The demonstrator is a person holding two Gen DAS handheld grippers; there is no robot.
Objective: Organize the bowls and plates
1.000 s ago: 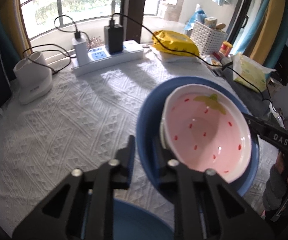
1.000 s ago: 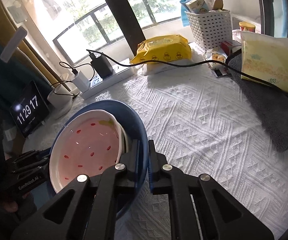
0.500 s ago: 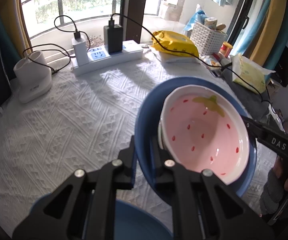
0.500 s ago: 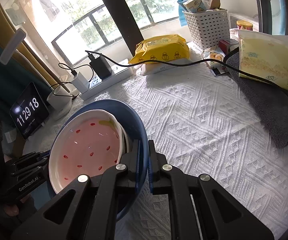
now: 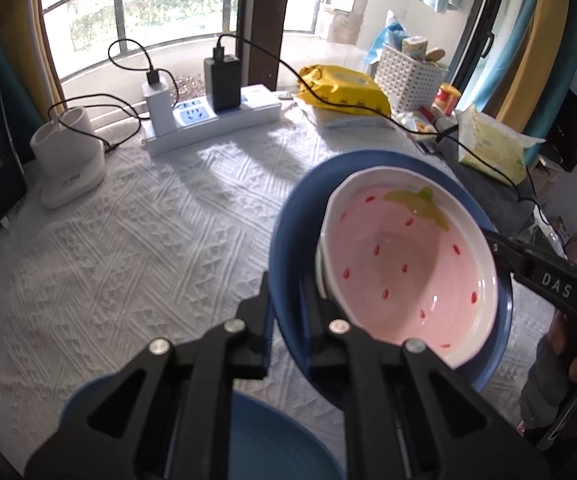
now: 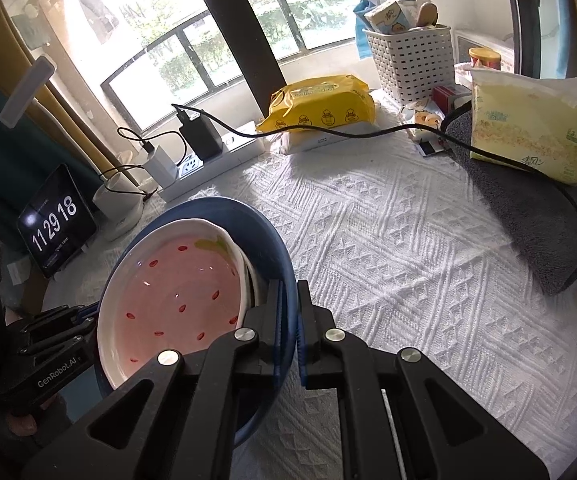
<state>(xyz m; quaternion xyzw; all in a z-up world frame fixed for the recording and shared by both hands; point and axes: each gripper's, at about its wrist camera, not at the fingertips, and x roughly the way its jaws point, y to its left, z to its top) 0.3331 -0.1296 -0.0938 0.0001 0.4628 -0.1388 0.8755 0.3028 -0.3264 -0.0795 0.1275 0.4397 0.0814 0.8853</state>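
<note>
With both claws clamped on one blue rim, the stack is gathered but not yet put away.

At the bottom of the left wrist view the left gripper [image 5: 286, 312] is pinched tight on the near-left edge of the blue bowl [image 5: 288, 240], and in the right wrist view the right gripper [image 6: 288, 312] is closed just as tightly on the opposite edge. Inside the blue bowl, at centre right of the left view, sits the pink strawberry bowl [image 5: 404, 272], with what looks like a thin white rim under it. Another blue dish [image 5: 272, 440] shows at the very bottom of that frame, below the fingers. Beyond lies the white tablecloth [image 5: 136, 248], and at the upper middle the power strip [image 5: 212, 124]. Nesting looks done; my guess is that only joining this stack with the lower blue dish remains.
</note>
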